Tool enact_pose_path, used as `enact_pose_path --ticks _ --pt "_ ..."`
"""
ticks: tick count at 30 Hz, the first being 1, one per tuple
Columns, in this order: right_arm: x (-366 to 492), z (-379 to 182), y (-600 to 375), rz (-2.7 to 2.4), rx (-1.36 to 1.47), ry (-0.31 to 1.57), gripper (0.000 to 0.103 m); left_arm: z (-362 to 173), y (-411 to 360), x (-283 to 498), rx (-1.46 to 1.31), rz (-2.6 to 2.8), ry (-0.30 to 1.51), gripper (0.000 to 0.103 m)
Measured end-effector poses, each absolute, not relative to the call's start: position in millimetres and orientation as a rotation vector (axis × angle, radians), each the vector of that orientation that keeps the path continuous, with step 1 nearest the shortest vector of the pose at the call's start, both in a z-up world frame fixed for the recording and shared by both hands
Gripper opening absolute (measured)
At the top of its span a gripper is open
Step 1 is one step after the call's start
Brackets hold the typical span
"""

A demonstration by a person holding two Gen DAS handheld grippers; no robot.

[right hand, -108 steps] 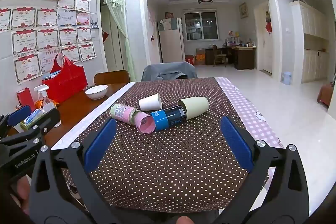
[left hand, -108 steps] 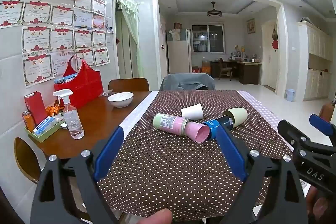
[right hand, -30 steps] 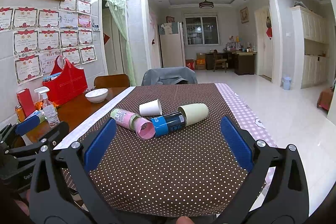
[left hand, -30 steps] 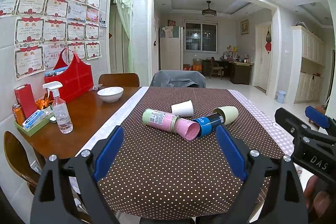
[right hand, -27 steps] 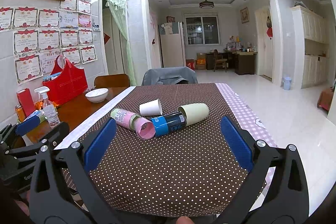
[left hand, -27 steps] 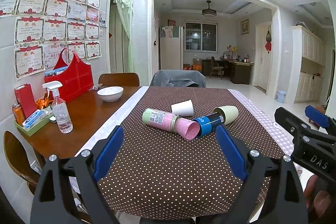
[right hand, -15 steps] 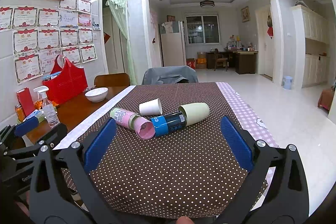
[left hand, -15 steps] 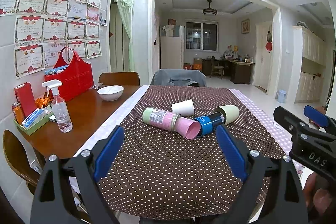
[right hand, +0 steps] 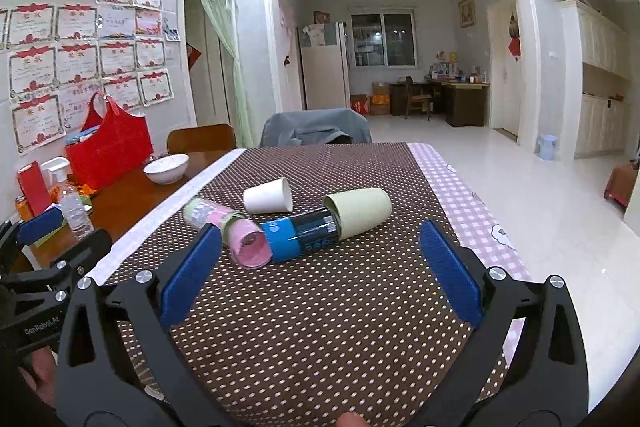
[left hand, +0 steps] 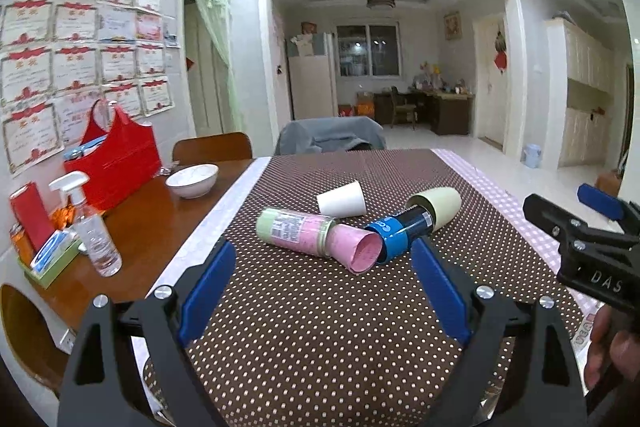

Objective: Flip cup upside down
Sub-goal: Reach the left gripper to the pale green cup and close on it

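A white paper cup [left hand: 342, 199] [right hand: 268, 195] lies on its side on the brown dotted tablecloth [left hand: 320, 327]. In front of it lie a green-and-pink cup [left hand: 316, 238] [right hand: 230, 231] and a blue-and-dark cup stuck in a pale green cup [left hand: 414, 221] [right hand: 328, 223], also on their sides. My left gripper [left hand: 322, 289] is open and empty, short of the cups. My right gripper [right hand: 320, 273] is open and empty, just short of the blue cup. Each gripper shows at the edge of the other's view.
A white bowl [left hand: 192, 180], a spray bottle [left hand: 90, 229], a red bag [left hand: 114, 163] and a green tray [left hand: 50, 259] stand on the bare wood at the left. A chair with a grey cover [left hand: 330, 139] is at the table's far end.
Both grippers have moved slightly forward toward the cups. The cups have not moved and both grippers stay open.
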State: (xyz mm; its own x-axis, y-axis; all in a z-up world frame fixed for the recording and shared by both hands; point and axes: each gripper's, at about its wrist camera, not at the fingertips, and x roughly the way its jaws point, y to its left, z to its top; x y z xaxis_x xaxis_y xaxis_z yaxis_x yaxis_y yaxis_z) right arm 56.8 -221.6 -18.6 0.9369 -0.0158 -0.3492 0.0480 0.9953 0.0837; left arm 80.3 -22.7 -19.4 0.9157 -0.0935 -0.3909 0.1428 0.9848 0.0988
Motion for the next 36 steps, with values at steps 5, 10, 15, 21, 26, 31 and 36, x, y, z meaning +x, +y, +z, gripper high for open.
enact_pose_path --ticks 5,10,15,21,26,31,36 --pt "81.8 -27.5 -240.9 -0.033 0.123 0.403 0.097 -24.3 -37.8 112.2 0.166 -0.166 0.448 0.088" --pt "105.1 -41.4 -261.1 -0.046 0.158 0.456 0.097 -29.5 -55.8 147.8 0.219 -0.234 0.514 0.088" --pt "129.3 -59.7 -287.2 -0.078 0.203 0.515 0.097 -37.2 -81.4 183.9 0.29 -0.326 0.589 0.088" --pt "159.9 -77.2 -313.8 -0.112 0.247 0.578 0.097 -46.9 -131.5 231.5 0.427 -0.442 0.665 0.088" --pt "184.2 -85.8 -335.0 -0.126 0.268 0.619 0.097 -59.3 -172.0 272.0 0.524 -0.499 0.719 0.088" --pt "205.0 -97.7 -355.5 -0.146 0.283 0.668 0.097 -78.1 -205.8 313.4 0.616 -0.572 0.815 0.088" --pt "219.6 -108.9 -373.8 -0.17 0.304 0.707 0.097 -92.9 -230.9 348.4 0.698 -0.653 0.907 0.088"
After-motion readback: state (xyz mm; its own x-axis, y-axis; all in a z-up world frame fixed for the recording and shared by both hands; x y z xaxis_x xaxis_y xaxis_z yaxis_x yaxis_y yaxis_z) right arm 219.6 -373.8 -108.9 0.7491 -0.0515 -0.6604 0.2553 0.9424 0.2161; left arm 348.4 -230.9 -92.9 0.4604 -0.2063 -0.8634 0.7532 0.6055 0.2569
